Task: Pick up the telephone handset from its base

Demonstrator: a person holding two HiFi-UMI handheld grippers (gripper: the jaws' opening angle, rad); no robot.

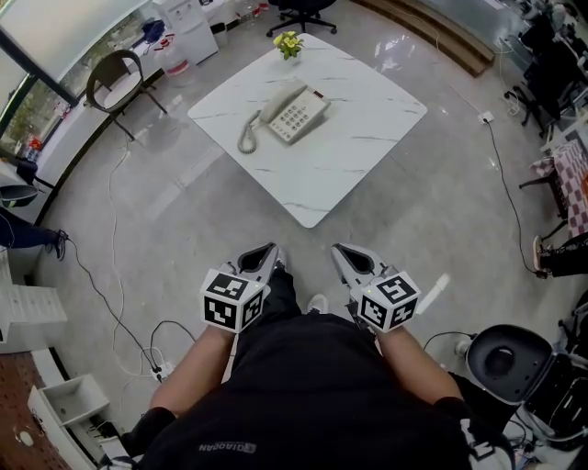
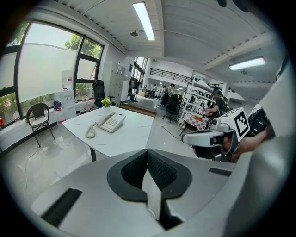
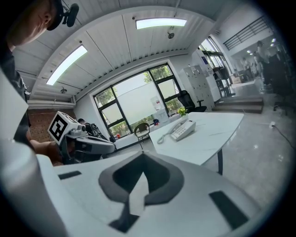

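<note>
A cream telephone (image 1: 292, 112) sits on the white marble table (image 1: 349, 174), well ahead of me. Its handset (image 1: 274, 99) rests on the base, and a coiled cord (image 1: 248, 134) trails off to the left. Both grippers hang over the floor short of the table, near my legs. My left gripper (image 1: 267, 251) is shut and empty; my right gripper (image 1: 343, 250) beside it is shut and empty too. The telephone (image 2: 110, 122) shows far off in the left gripper view, beyond the left gripper (image 2: 148, 153). It also shows as the telephone (image 3: 183, 129) in the right gripper view, past the right gripper (image 3: 141, 157).
A small pot of yellow flowers (image 1: 288, 43) stands at the table's far corner. A brown chair (image 1: 115, 81) is to the left, an office chair (image 1: 303, 11) behind the table. Cables (image 1: 115, 275) run over the floor, and a black stool (image 1: 501, 360) stands at my right.
</note>
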